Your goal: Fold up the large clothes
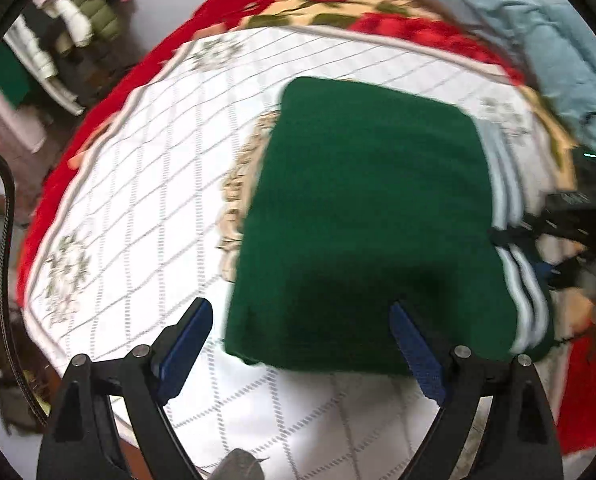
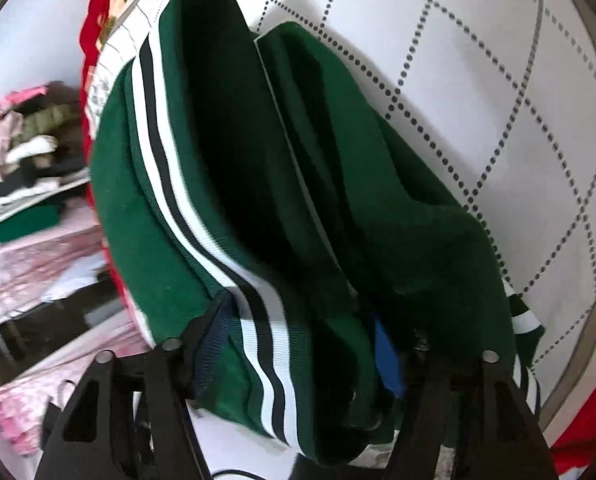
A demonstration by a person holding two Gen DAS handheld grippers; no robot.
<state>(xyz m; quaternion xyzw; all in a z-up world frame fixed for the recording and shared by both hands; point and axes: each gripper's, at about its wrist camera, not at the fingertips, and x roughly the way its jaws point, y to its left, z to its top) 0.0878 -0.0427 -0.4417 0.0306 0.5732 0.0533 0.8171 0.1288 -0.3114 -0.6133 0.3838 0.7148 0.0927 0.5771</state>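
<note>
A dark green sweater (image 1: 370, 216) with white and black striped trim lies folded into a rectangle on a white quilted mat (image 1: 146, 184). My left gripper (image 1: 302, 320) is open and empty, hovering just above the sweater's near edge. In the right wrist view the same green sweater (image 2: 290, 184) hangs in thick folds, its striped band (image 2: 202, 240) running down the middle. My right gripper (image 2: 302, 320) has its blue-padded fingers (image 2: 388, 360) around a thick bunch of the green fabric near the striped band.
The mat (image 2: 478, 80) covers a red floral blanket (image 1: 338, 4). A light blue garment (image 1: 538, 40) lies at the far right. Stacked clothes (image 1: 70, 24) sit on shelves at the left, and they also show in the right wrist view (image 2: 30, 148).
</note>
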